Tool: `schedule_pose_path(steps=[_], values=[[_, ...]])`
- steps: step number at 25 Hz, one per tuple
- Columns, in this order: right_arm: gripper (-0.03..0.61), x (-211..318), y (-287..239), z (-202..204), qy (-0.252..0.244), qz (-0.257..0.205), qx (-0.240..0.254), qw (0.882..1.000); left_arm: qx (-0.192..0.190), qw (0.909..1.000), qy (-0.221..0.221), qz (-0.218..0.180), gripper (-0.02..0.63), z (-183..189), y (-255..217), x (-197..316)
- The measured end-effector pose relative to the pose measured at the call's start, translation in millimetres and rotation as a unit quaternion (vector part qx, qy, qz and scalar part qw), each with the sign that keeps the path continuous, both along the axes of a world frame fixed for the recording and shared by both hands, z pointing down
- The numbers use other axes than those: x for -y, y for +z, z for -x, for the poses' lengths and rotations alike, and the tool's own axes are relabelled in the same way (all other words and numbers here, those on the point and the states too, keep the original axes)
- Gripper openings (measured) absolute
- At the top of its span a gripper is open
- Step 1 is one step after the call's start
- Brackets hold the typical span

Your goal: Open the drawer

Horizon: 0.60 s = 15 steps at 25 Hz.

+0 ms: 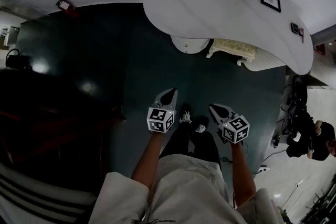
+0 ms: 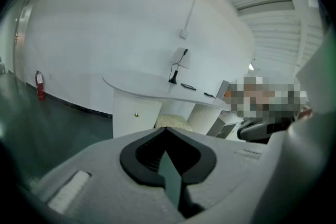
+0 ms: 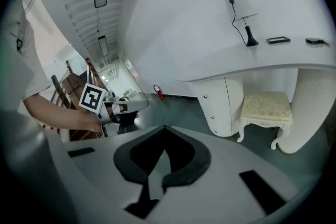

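White desk drawers (image 3: 218, 105) well apart from L gripper (image 1: 170, 94) & R gripper (image 1: 216, 108), both closed, empty.

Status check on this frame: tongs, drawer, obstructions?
Left tongs shut, empty. Right tongs shut, empty. Drawer unit closed, across the floor, untouched. Stool beside it, not blocking.

Dark green floor (image 1: 105, 60) fills centre of head view. Standing on it, upper right: white pedestal cabinet (image 3: 223, 105) and cream stool (image 3: 265, 107), both under curved white desk (image 3: 236, 60). Red fire extinguisher (image 1: 64, 5) upper left, by wall. On desktop: black stand with cable (image 3: 252, 38), flat black item (image 3: 277, 40) beside it, second flat item (image 3: 315, 41) further right.
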State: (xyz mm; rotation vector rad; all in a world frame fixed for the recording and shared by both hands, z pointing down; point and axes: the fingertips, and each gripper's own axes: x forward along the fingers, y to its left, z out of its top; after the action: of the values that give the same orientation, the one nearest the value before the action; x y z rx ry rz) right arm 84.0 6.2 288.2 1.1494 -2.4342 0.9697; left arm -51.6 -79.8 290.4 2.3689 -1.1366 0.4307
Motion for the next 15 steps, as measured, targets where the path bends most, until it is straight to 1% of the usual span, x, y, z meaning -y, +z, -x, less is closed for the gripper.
schedule_pose_path(steps=[2, 3, 5, 6, 8, 11, 13, 15], values=[[0.015, 17, 17, -7, -0.018, 0.01, -0.009, 1.0, -0.001, 1.0, 0.008, 0.002, 0.009, -6, 1, 9], [0.015, 27, 26, -9, -0.029, 0.006, -0.014, 0.999, 0.001, 0.9999, 0.013, 0.001, 0.009, -7, 3, 14], [0.015, 49, 40, -20, -0.041, -0.017, -0.023, 0.999, 0.016, 0.9996, 0.021, -0.009, 0.009, -11, 13, 25], [0.015, 59, 47, -28, -0.04, -0.029, -0.025, 0.998, 0.025, 0.9993, 0.023, -0.015, 0.009, -14, 21, 30], [0.015, 78, 58, -41, -0.024, -0.051, -0.027, 0.998, 0.043, 0.9986, 0.018, -0.026, 0.011, -18, 38, 41], [0.015, 107, 78, -41, 0.008, -0.073, -0.026, 0.997, 0.067, 0.9967, -0.013, -0.044, 0.009, -9, 59, 60], [0.015, 129, 95, -41, 0.036, -0.084, -0.028, 0.995, 0.072, 0.9949, -0.041, -0.057, 0.009, -7, 75, 77], [0.015, 151, 115, -45, 0.063, -0.096, -0.037, 0.993, 0.07, 0.9932, -0.058, -0.072, 0.011, -14, 94, 98]])
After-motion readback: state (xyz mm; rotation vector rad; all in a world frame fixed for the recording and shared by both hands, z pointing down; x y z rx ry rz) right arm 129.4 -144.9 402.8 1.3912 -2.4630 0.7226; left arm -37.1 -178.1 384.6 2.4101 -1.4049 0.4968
